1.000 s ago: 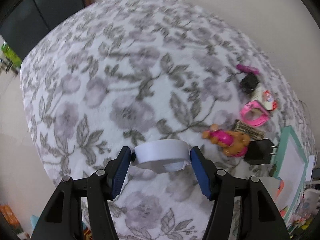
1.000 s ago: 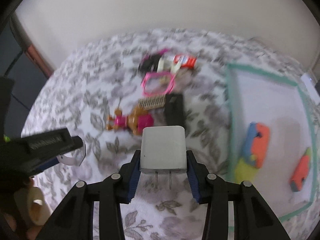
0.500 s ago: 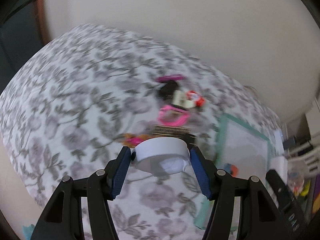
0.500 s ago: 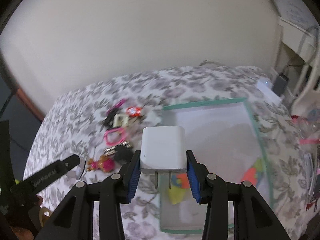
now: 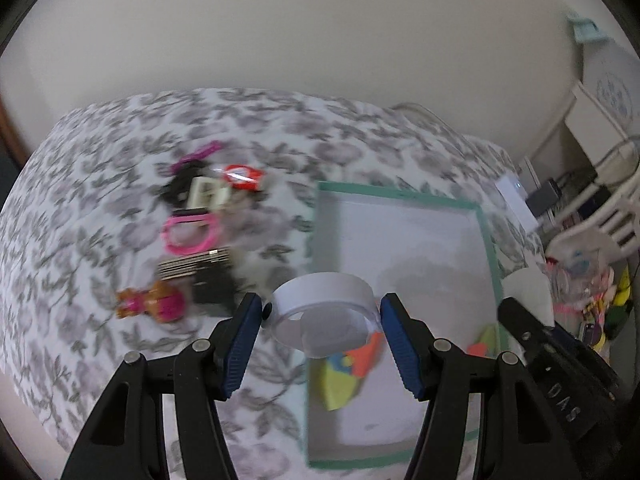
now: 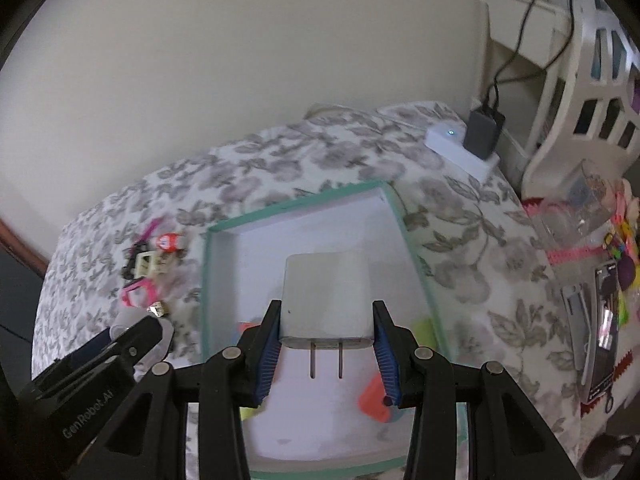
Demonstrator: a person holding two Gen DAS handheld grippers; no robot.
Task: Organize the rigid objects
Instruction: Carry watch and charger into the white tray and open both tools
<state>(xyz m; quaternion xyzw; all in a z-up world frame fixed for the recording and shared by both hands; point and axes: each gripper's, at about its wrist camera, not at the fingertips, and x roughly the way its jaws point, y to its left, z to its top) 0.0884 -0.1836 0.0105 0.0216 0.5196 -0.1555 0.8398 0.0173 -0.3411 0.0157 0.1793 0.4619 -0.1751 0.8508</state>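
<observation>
My left gripper (image 5: 321,312) is shut on a white tape roll (image 5: 322,306), held in the air over the left rim of the teal-edged tray (image 5: 486,236). Over the tray's (image 6: 206,264) white floor, my right gripper (image 6: 325,326) is shut on a white plug charger (image 6: 326,300), prongs toward the camera. In the tray lie a yellow-and-orange block (image 5: 348,376) and an orange piece (image 6: 372,400). Left of the tray, on the flowered bedspread, sit a pink bracelet (image 5: 190,232), a comb (image 5: 192,266), a black charger (image 5: 214,288), a pink and brown doll (image 5: 154,304), a red-and-white packet (image 5: 242,176) and a pink clip (image 5: 196,156).
A white power strip with a dark adapter (image 6: 482,134) sits at the bed's far right corner by the wall. Shelves and colourful clutter (image 6: 600,280) crowd the right side. The right gripper's black body (image 5: 560,384) shows beside the tray in the left wrist view.
Both grippers swung right and rose, from over the bare bedspread and toy pile to over the tray. Each kept its grip: tape roll on the left, charger on the right.
</observation>
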